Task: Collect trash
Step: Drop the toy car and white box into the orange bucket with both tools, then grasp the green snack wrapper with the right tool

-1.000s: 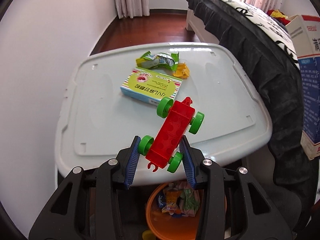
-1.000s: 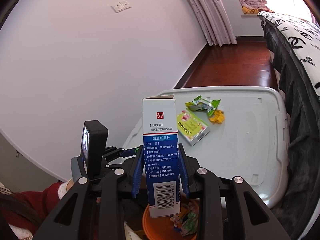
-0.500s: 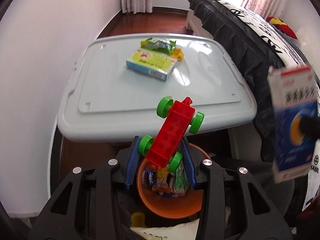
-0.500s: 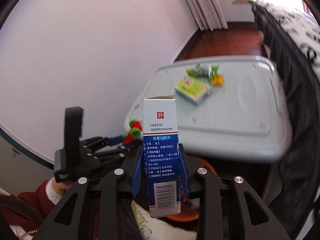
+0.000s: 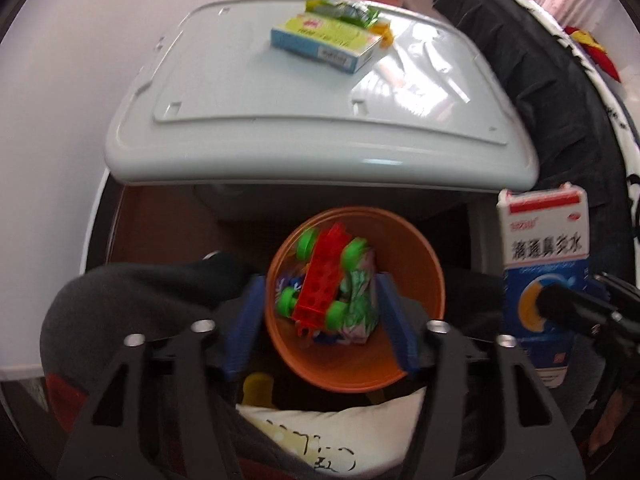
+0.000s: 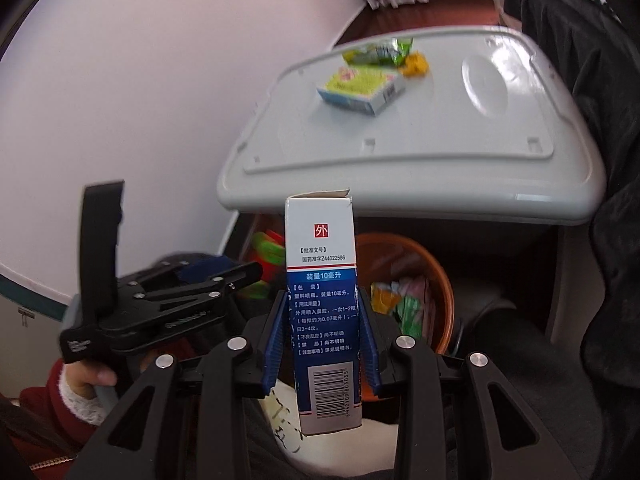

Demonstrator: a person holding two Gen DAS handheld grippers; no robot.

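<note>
My left gripper [image 5: 320,320] is open above an orange bin [image 5: 420,300]. A red toy car with green wheels [image 5: 322,280] is free between the spread fingers, over the wrappers in the bin. My right gripper [image 6: 322,340] is shut on an upright blue and white medicine box [image 6: 322,312], which also shows in the left wrist view [image 5: 544,280] to the right of the bin. The bin [image 6: 440,276] stands behind that box. The left gripper [image 6: 240,280] shows in the right wrist view at the left.
A grey storage-box lid [image 5: 280,120] stands beyond the bin and bears a green and blue carton [image 5: 324,42], a green wrapper [image 5: 344,10] and a yellow scrap [image 5: 386,34]. A dark bed cover [image 5: 560,100] hangs at the right. A white wall [image 5: 60,100] is at the left.
My left gripper has opened and let go of the toy car, which has dropped into the bin. Both grippers have moved back and tilted down over the bin.
</note>
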